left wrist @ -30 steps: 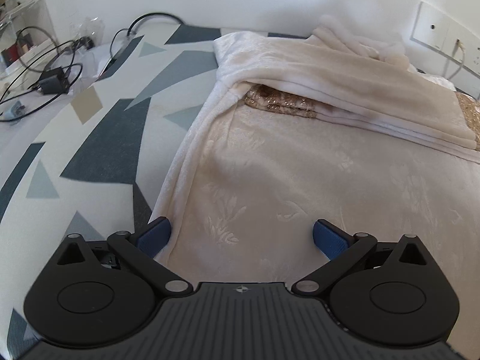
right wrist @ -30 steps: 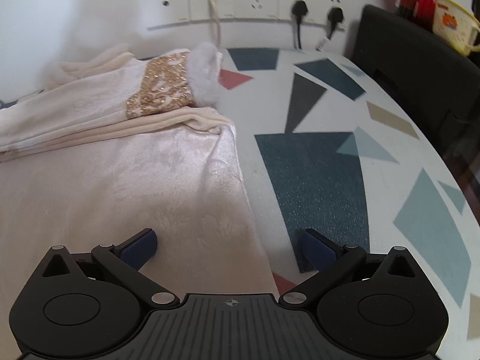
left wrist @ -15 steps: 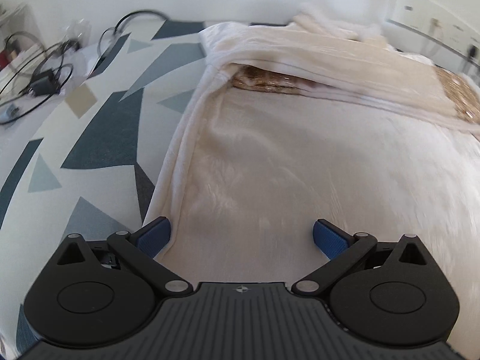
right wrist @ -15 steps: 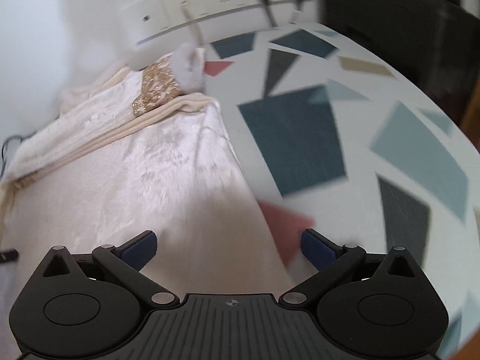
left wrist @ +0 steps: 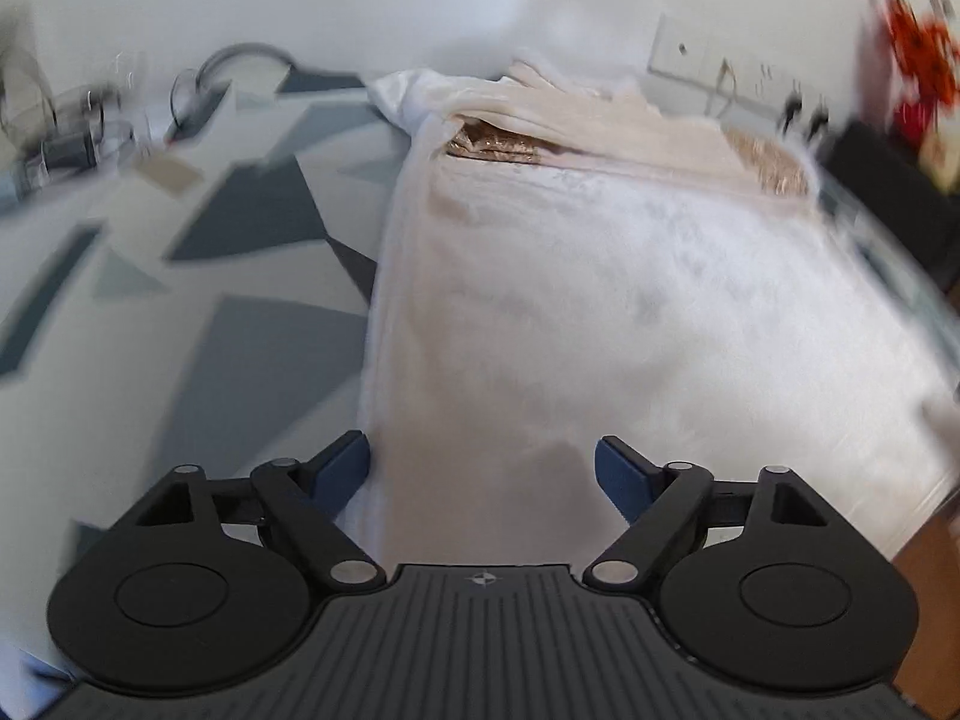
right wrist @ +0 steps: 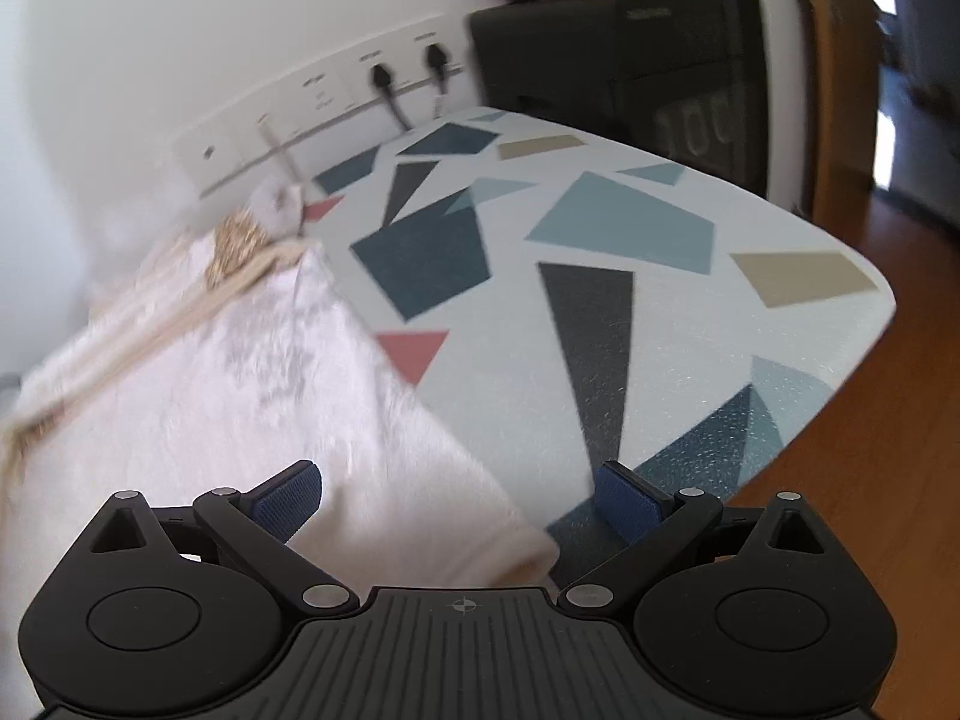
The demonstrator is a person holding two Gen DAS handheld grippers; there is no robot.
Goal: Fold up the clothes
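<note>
Cream plush garment (left wrist: pixel 630 300) spread flat on table (left wrist: pixel 198 360) with geometric-patterned cover, occupying centre to right of left wrist view; far end folded over, gold sequinned trim (left wrist: pixel 495 144) showing under the fold and again at far right (left wrist: pixel 774 165). Left gripper (left wrist: pixel 483 468) released, blue pads wide apart, near the garment's near-left edge; left pad (left wrist: pixel 342 465) over bare table just beside the edge, right pad over fabric. Contact with cloth not discernible. Right gripper (right wrist: pixel 459 501) likewise released, straddling near-right corner of garment (right wrist: pixel 240 396); left pad (right wrist: pixel 288 495) over fabric, right pad (right wrist: pixel 627 507) over table (right wrist: pixel 600 252). Nothing clamped in either. Both views motion-blurred. Tangle of cables (left wrist: pixel 72 132) at far left of table. Wall sockets (right wrist: pixel 360 78) with two black plugs along far wall; dark appliance (right wrist: pixel 630 72) at far right; wood floor (right wrist: pixel 870 450) beyond table edge, right.
</note>
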